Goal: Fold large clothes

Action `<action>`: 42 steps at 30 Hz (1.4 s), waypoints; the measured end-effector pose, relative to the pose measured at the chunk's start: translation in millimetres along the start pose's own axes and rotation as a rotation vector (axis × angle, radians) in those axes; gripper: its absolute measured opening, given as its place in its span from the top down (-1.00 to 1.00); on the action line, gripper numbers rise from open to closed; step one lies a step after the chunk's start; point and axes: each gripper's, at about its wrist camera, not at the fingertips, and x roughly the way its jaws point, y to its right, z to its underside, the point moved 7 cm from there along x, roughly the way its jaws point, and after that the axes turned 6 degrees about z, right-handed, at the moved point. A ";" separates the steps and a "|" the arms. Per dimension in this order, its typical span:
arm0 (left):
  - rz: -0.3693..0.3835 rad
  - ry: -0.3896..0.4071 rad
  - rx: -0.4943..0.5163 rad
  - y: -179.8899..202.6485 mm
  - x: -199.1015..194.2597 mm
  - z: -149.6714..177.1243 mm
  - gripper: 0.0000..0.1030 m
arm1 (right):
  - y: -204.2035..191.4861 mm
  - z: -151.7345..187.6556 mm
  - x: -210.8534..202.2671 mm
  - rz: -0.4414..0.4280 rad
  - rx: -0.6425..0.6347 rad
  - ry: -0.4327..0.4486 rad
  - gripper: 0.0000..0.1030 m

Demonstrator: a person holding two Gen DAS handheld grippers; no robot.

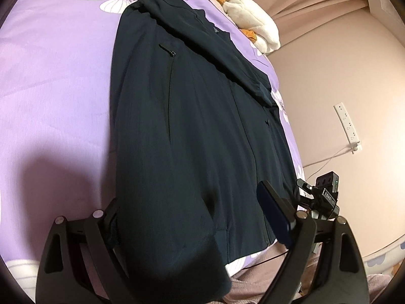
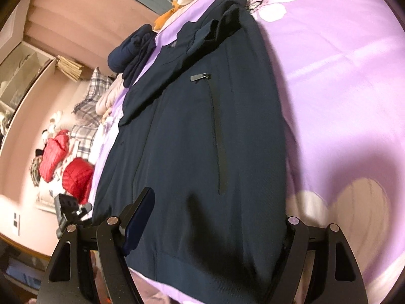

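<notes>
A dark navy zip jacket (image 1: pixel 192 116) lies flat on the purple flowered bedsheet (image 1: pixel 55 81), with a sleeve folded across its upper part. My left gripper (image 1: pixel 193 217) stands open at the jacket's near hem. The hem corner lies between its jaws and covers the left finger, while the blue-padded right finger (image 1: pixel 276 215) rests over the cloth. In the right wrist view the same jacket (image 2: pixel 192 136) fills the middle. My right gripper (image 2: pixel 215 233) is open astride the other hem corner; its blue-padded finger (image 2: pixel 139 223) shows and the opposite one is partly hidden by fabric.
A white and orange plush toy (image 1: pixel 253 22) lies at the head of the bed. A folded dark garment (image 2: pixel 129 55) sits at the bed's edge. Red padded jackets (image 2: pixel 76 177) and a plaid blanket (image 2: pixel 88 116) lie beyond it. A power strip (image 1: pixel 348 124) shows beyond the bed's other side.
</notes>
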 end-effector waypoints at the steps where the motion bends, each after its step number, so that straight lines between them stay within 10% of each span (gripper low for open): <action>1: 0.002 -0.001 0.000 1.0 0.2 0.9 -0.74 | 1.3 1.3 -1.4 -0.001 0.006 -0.001 -0.54; 42: 0.159 0.046 -0.125 3.1 -6.7 -2.9 -0.56 | -4.9 -1.4 7.3 -0.055 0.025 0.012 -0.54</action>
